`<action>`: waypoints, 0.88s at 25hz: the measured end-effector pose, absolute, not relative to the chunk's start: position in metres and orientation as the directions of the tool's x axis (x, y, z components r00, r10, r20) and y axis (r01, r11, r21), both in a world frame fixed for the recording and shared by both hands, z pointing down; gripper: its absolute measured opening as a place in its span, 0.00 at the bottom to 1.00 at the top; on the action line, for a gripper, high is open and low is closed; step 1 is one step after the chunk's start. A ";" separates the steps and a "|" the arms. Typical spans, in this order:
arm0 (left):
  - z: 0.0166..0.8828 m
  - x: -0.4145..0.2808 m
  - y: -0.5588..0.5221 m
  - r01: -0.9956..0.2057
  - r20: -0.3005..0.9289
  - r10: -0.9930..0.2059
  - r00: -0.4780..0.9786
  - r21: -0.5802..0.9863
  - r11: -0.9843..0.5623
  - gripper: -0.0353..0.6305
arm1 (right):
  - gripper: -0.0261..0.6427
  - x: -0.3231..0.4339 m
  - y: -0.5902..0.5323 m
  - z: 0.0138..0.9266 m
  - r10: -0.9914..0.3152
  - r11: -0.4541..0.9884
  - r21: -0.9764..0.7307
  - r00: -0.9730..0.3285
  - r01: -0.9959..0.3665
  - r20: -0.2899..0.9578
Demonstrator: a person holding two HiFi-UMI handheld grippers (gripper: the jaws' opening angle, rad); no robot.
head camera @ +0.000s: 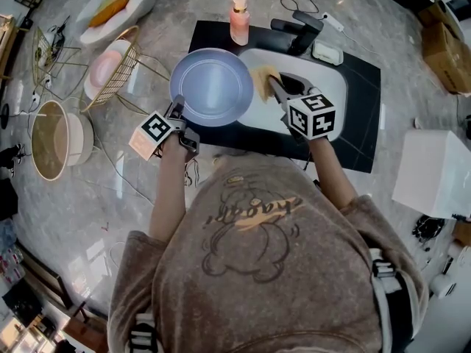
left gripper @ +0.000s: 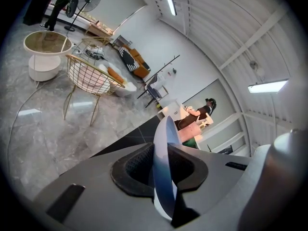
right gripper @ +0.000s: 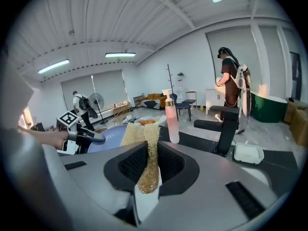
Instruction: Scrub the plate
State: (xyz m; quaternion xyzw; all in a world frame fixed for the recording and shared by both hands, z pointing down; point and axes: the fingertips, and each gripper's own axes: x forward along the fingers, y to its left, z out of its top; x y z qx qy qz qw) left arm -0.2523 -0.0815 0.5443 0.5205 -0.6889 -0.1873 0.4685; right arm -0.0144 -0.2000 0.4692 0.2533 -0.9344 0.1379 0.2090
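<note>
Overhead, the left gripper clamps the plate's rim; the right gripper pinches a sponge, plain only in its view.

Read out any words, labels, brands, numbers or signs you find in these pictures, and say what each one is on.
Shirt: cursive lettering above a bear drawing, too warped to read.
Left marker cube and right marker cube: black-and-white square codes only, no letters.
Pump bottle: no readable label.
Nothing else carries legible text.
</note>
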 end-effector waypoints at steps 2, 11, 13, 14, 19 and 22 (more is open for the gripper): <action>0.551 -0.255 -0.081 -0.541 0.463 -0.886 -0.019 0.740 0.398 0.16 | 0.12 -0.006 -0.201 0.469 -0.436 0.809 -0.189 -0.784 -0.556 0.442; 0.579 -0.262 -0.089 -0.539 0.515 -0.857 -0.001 0.722 0.434 0.16 | 0.12 0.003 -0.199 0.474 -0.454 0.779 -0.230 -0.779 -0.583 0.433; 0.583 -0.263 -0.091 -0.536 0.528 -0.849 0.005 0.719 0.444 0.16 | 0.12 0.001 -0.197 0.474 -0.450 0.781 -0.233 -0.780 -0.580 0.434; 0.585 -0.264 -0.092 -0.540 0.534 -0.846 0.006 0.714 0.446 0.16 | 0.12 0.000 -0.196 0.474 -0.448 0.781 -0.234 -0.781 -0.578 0.435; 0.599 -0.268 -0.098 -0.560 0.563 -0.827 0.008 0.687 0.463 0.16 | 0.12 -0.003 -0.195 0.475 -0.446 0.779 -0.242 -0.783 -0.578 0.435; 0.610 -0.275 -0.099 -0.602 0.604 -0.797 -0.020 0.629 0.491 0.14 | 0.12 -0.004 -0.196 0.477 -0.443 0.780 -0.242 -0.782 -0.577 0.439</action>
